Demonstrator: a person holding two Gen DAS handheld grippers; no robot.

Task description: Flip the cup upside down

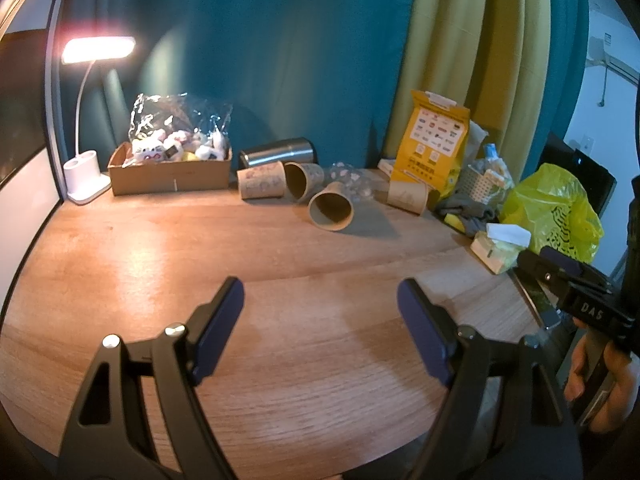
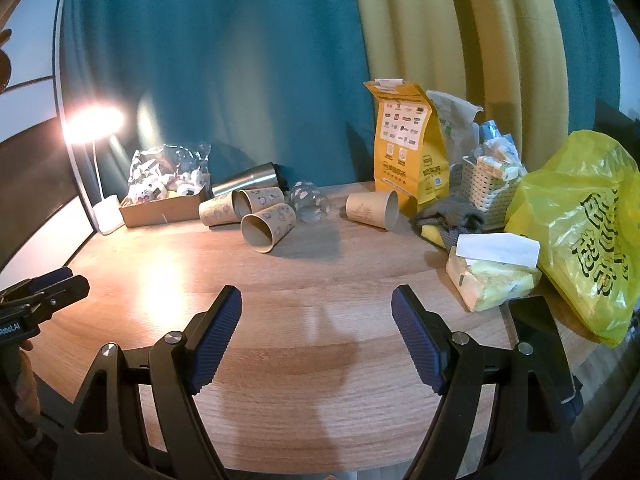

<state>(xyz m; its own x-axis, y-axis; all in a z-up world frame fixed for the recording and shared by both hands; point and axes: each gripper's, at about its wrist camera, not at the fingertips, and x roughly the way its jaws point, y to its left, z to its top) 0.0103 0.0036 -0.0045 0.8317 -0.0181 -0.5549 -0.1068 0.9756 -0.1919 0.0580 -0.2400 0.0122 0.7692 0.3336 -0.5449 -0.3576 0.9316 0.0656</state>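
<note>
Several brown paper cups lie on their sides at the back of the wooden table (image 1: 160,264). The nearest cup (image 1: 331,209) points its open mouth toward me; it also shows in the right wrist view (image 2: 267,227). Two more cups (image 1: 262,180) lie behind it, and another cup (image 1: 407,197) lies to the right, also seen in the right wrist view (image 2: 373,208). My left gripper (image 1: 320,300) is open and empty over the near table. My right gripper (image 2: 316,304) is open and empty, well short of the cups.
A steel tumbler (image 1: 278,151) and a clear glass (image 2: 310,200) lie by the cups. A cardboard box of toys (image 1: 172,168) and a lit lamp (image 1: 98,50) stand back left. A yellow bag (image 2: 404,144), basket (image 2: 490,192), tissue pack (image 2: 492,276) and yellow plastic bag (image 2: 584,236) crowd the right.
</note>
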